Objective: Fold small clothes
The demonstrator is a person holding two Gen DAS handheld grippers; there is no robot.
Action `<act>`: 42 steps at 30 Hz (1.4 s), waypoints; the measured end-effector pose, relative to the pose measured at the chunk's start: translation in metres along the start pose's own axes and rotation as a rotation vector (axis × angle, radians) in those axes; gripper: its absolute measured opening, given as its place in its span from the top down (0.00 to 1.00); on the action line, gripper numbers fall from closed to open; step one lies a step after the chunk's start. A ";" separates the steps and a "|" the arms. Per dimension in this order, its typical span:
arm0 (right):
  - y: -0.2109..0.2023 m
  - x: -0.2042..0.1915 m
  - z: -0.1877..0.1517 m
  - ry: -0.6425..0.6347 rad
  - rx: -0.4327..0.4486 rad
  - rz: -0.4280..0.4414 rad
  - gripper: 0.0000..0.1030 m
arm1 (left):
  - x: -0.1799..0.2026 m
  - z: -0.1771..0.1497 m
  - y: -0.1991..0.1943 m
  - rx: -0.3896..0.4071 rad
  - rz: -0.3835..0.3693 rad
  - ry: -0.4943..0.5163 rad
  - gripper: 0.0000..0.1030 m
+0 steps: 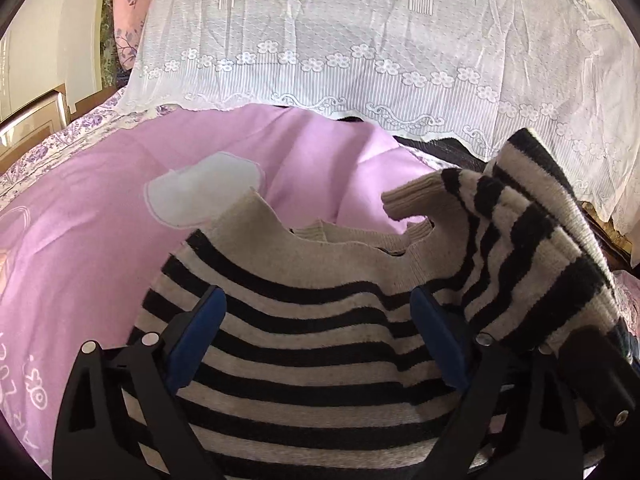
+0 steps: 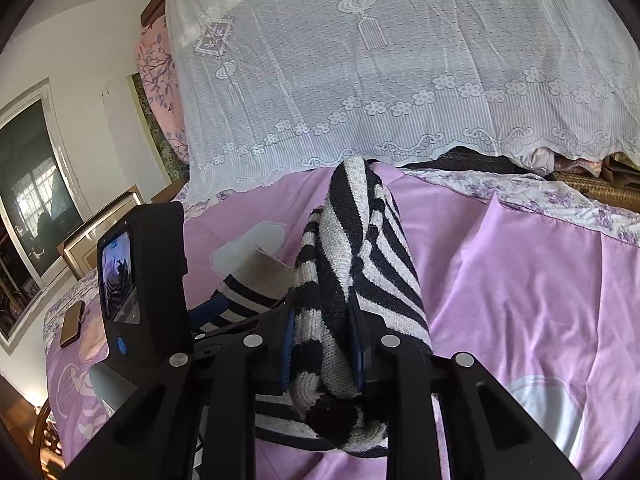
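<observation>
- A pink bedsheet [image 2: 520, 280] is covering the bed, and a white lace cover [image 2: 400, 80] is hanging over the piled bedding at its far side.
- A small knitted sweater [image 1: 304, 344] with black and cream stripes, a plain cream yoke and ribbed cream cuffs is lying over the sheet in front of the lace; part of it is being lifted off the bed.
- In the left wrist view the sweater's body is spreading out flat, its stripes running side to side and its neckline facing away toward the lace cover, so its long axis is running away from the camera.
- One sleeve [image 1: 500, 216] is rising at the right of that view, its cream cuff pointing left over the collar.
- The left gripper [image 1: 318, 338] is standing wide apart over the sweater's chest, its blue pads [image 1: 196, 336] on either side of the striped knit without squeezing it.
- The right gripper [image 2: 322, 344] is clenching a bunched fold of the sweater, the knit packed tight between both blue pads.
- That bunch is standing upright out of the right gripper, stripes running lengthwise, its tip pointing toward the lace cover.
- A phone [image 2: 72, 322] is lying on the sheet at the left edge of the right wrist view.
</observation>
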State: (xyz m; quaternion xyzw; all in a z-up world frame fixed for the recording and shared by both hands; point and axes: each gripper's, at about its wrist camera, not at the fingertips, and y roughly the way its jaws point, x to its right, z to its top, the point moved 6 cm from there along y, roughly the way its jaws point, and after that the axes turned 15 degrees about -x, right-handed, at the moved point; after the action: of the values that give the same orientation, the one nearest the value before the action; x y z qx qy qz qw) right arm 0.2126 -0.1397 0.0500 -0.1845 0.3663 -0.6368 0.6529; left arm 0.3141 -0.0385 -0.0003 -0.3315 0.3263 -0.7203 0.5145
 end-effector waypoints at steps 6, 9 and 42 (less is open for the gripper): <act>0.007 -0.057 0.013 -0.075 0.003 0.004 0.77 | -0.052 0.011 -0.016 0.032 -0.030 -0.087 0.19; 0.021 -0.083 0.014 -0.099 -0.020 0.015 0.77 | -0.082 0.011 -0.014 0.031 -0.002 -0.124 0.19; 0.069 -0.062 -0.026 0.207 -0.141 0.487 0.79 | -0.122 0.000 0.021 -0.223 -0.492 -0.219 0.04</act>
State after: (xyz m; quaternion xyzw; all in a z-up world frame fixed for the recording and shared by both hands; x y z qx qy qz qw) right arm 0.2472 -0.0660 -0.0010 -0.0700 0.5080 -0.4493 0.7316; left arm 0.3553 0.0732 -0.0346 -0.5311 0.2558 -0.7429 0.3171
